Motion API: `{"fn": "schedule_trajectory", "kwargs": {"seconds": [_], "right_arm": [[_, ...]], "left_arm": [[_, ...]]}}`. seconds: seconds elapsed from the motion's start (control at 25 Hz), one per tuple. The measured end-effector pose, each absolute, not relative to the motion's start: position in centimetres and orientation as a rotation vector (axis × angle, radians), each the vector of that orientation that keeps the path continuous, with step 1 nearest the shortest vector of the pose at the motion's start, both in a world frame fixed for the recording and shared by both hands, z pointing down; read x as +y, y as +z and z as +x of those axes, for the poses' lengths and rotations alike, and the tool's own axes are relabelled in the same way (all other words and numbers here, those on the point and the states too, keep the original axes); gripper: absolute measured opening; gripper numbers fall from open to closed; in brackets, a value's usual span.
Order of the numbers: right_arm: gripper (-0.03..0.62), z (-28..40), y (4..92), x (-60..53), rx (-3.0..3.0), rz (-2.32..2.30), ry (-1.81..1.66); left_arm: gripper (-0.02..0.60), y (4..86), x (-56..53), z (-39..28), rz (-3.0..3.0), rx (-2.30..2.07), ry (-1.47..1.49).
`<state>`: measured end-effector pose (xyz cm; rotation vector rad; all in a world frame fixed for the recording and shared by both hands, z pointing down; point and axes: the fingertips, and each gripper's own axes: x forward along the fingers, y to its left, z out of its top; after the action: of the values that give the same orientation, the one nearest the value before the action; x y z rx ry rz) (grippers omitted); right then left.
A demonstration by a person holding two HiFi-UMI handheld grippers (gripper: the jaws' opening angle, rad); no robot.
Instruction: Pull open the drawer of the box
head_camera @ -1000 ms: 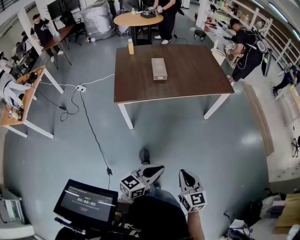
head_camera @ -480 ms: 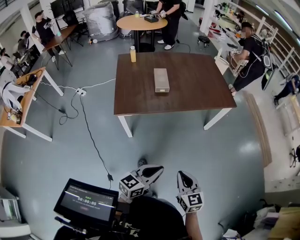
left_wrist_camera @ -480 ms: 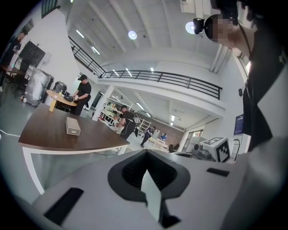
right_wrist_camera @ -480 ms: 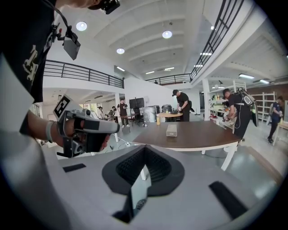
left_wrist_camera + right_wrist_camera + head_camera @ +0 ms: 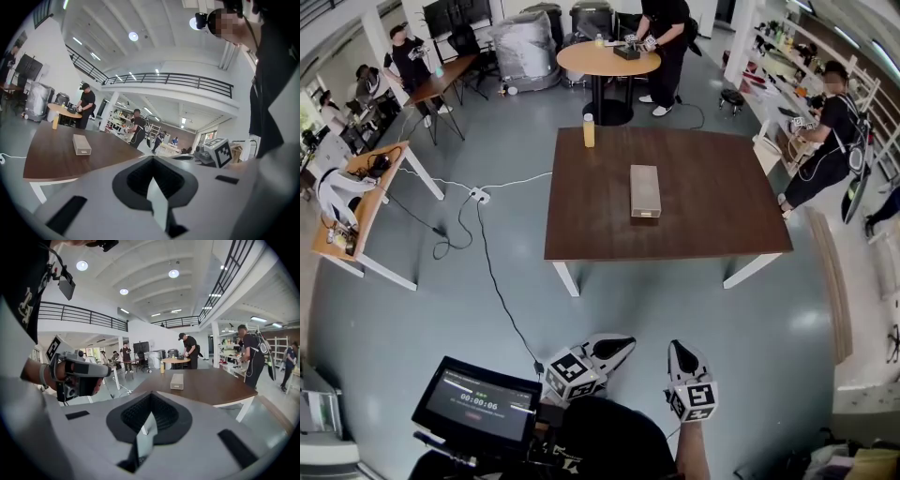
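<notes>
A small grey-beige box [image 5: 645, 190] lies flat near the middle of a dark brown table [image 5: 712, 220], far ahead of me across the grey floor. It shows too in the left gripper view [image 5: 81, 144] and the right gripper view [image 5: 177, 381]. Its drawer front looks flush with the box. My left gripper [image 5: 619, 347] and right gripper [image 5: 681, 353] are held close to my body, well short of the table. Both are shut, with nothing between the jaws. Neither touches the box.
An orange bottle [image 5: 589, 130] stands at the table's far left corner. A cable and power strip [image 5: 478, 195] lie on the floor to the left. A person [image 5: 830, 127] stands beside the table's right end. A screen [image 5: 478, 405] sits at my lower left.
The table and box have come nearer and lower in the head view as I moved toward them. Both grippers keep their place by my body, still shut.
</notes>
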<state>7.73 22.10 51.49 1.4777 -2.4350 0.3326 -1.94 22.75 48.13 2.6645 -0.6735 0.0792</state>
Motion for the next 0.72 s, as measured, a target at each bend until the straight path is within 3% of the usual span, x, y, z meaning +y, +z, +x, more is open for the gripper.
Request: {"fn": "schedule_trajectory", "kwargs": {"seconds": [0.72], "right_arm": [[-0.014, 1.6, 51.7, 13.8, -2.463, 1.440, 0.326]], "left_arm": [[0.003, 49.8, 12.9, -8.1, 2.663, -0.758, 0.093]]}}
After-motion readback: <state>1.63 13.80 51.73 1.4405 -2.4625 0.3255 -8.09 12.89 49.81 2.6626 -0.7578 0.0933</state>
